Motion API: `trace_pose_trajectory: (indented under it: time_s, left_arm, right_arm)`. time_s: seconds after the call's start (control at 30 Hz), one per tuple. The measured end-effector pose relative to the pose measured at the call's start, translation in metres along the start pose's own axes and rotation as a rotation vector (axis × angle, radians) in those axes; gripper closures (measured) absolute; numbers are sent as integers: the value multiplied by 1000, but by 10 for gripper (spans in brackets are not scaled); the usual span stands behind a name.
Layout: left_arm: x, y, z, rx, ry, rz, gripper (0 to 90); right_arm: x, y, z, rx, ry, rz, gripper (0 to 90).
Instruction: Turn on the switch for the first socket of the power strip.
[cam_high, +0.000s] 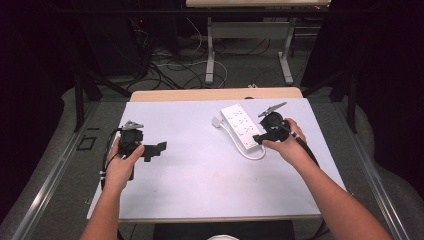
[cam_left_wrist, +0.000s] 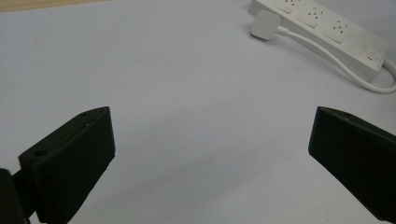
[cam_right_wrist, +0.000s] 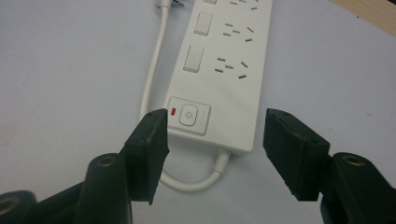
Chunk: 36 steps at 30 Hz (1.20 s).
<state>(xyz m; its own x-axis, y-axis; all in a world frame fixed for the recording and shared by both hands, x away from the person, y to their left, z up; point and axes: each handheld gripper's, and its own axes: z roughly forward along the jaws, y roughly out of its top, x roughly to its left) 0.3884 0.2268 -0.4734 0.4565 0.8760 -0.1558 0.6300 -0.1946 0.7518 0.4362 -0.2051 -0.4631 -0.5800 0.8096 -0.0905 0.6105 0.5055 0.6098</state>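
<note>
A white power strip (cam_high: 241, 125) lies at the back right of the table, its white cable (cam_high: 252, 152) looping round to a white plug (cam_high: 216, 121) beside it. My right gripper (cam_high: 260, 138) is open at the strip's near end. In the right gripper view its jaws straddle the switch end of the power strip (cam_right_wrist: 224, 74), around the main button (cam_right_wrist: 189, 115) and the cable (cam_right_wrist: 196, 182) exit. My left gripper (cam_high: 159, 149) hovers open over the bare left of the table. In the left gripper view the power strip (cam_left_wrist: 327, 25) and plug (cam_left_wrist: 265, 24) lie far off.
A pale sheet (cam_high: 200, 160) covers the wooden table (cam_high: 215, 94). Beyond the far edge stand a desk frame (cam_high: 247, 45) and loose floor cables (cam_high: 175, 65). Metal rails (cam_high: 50, 180) run along both sides.
</note>
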Motion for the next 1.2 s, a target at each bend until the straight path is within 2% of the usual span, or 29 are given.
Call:
trace_pose_trajectory:
  time_s: [0.1,0.23,0.33,0.4,0.43,0.47,0.67,0.73,0.77,0.9,1.13,1.17,1.2]
  left_arm:
    - [1,-1,-1,-2,-19,-9,4]
    - [2,-4,0,-4,-16,-12,4]
    - [2,-5,0,-6,-21,-15,4]
    - [2,-5,0,-5,-25,-15,7]
    - [2,-5,0,-3,-23,-14,9]
    - [2,-5,-1,-3,-23,-12,11]
    - [2,-6,-1,3,-21,-9,19]
    - [2,-6,-1,-2,-22,-9,22]
    - [2,-6,-1,-1,-22,-10,22]
    - [2,-6,-2,0,-19,-9,24]
    - [3,-6,-1,-1,-15,-11,26]
    - [3,-6,-1,1,-15,-12,27]
    - [4,-7,-1,1,-15,-13,27]
  right_arm:
    - [4,8,5,6,16,8,427]
    - [8,18,13,1,30,15,446]
    - [9,22,19,-6,41,42,465]
    - [9,28,23,10,71,100,472]
    - [9,29,25,9,84,103,472]
    - [9,31,26,13,78,117,475]
    - [7,38,33,23,69,115,508]
    - [6,41,35,24,56,116,521]
    - [6,43,36,23,35,118,540]
    - [2,48,40,35,18,153,607]
    - [-4,51,45,22,11,213,684]
    - [-5,51,46,28,8,233,720]
    - [-6,51,47,35,1,232,740]
